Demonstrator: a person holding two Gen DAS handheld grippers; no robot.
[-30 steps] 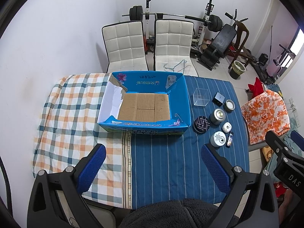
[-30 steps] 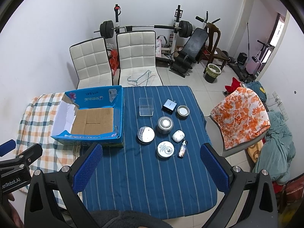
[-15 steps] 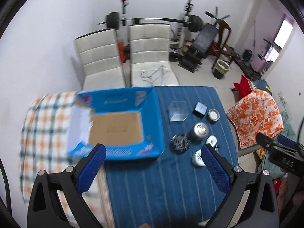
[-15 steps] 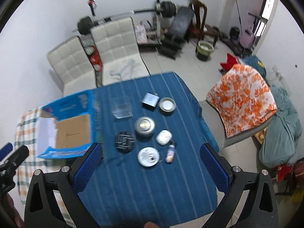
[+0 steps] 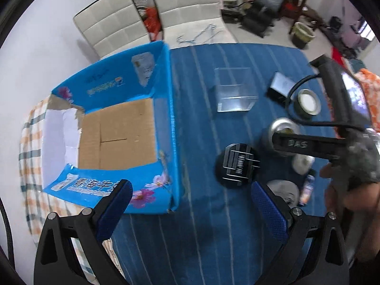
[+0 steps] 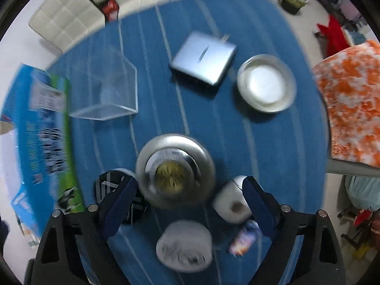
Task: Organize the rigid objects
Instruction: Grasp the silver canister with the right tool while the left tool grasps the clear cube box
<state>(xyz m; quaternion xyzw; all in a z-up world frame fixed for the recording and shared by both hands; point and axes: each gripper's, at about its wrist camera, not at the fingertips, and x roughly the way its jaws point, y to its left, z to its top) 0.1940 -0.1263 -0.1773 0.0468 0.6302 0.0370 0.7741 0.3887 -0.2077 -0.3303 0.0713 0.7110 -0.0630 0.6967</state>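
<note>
Black right gripper (image 5: 299, 143) arm reads "DAS".

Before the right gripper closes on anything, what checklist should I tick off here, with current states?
1. Right gripper open: ok.
2. Left gripper open, holding nothing: ok.
3. Silver round tin lies between the right fingers: cannot tell, view blurred.
4. Blue box has nothing inside: ok.
5. Neighbours clear of the tin: not ok, black round disc and white piece crowd it.
</note>
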